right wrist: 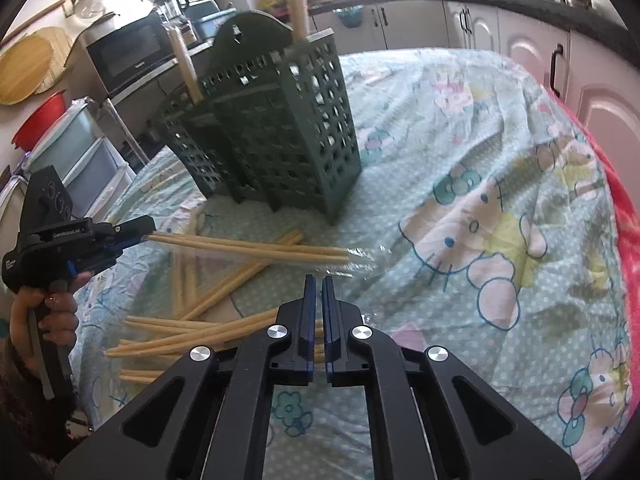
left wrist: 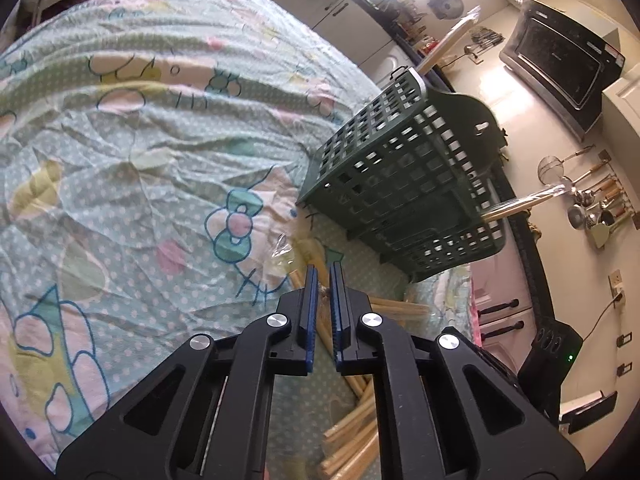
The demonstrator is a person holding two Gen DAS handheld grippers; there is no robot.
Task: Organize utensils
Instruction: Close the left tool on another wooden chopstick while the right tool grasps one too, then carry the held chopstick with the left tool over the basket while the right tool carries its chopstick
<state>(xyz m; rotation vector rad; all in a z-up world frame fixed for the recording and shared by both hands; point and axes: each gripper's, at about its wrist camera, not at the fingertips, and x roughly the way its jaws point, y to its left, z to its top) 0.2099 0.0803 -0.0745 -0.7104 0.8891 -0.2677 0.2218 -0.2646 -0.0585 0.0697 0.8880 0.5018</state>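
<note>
A dark green slotted utensil caddy (right wrist: 276, 128) stands on the patterned tablecloth; it also shows in the left wrist view (left wrist: 404, 184). Two wrapped chopstick pairs (right wrist: 298, 0) stand in it. Several loose wooden chopsticks (right wrist: 208, 320) lie on the cloth in front of the caddy. My left gripper (right wrist: 150, 234) is shut on one wrapped chopstick pair (right wrist: 256, 250), held just above the pile; in its own view the left gripper (left wrist: 323, 276) has the sticks (left wrist: 304, 276) between the pads. My right gripper (right wrist: 319, 284) is shut and empty, above the near sticks.
The cloth-covered table (right wrist: 500, 184) stretches to the right. Kitchen cabinets (right wrist: 520, 40) line the back. A black oven (right wrist: 128, 52) and a red bowl (right wrist: 38, 120) stand to the left. A person's hand (right wrist: 44, 312) holds the left gripper's handle.
</note>
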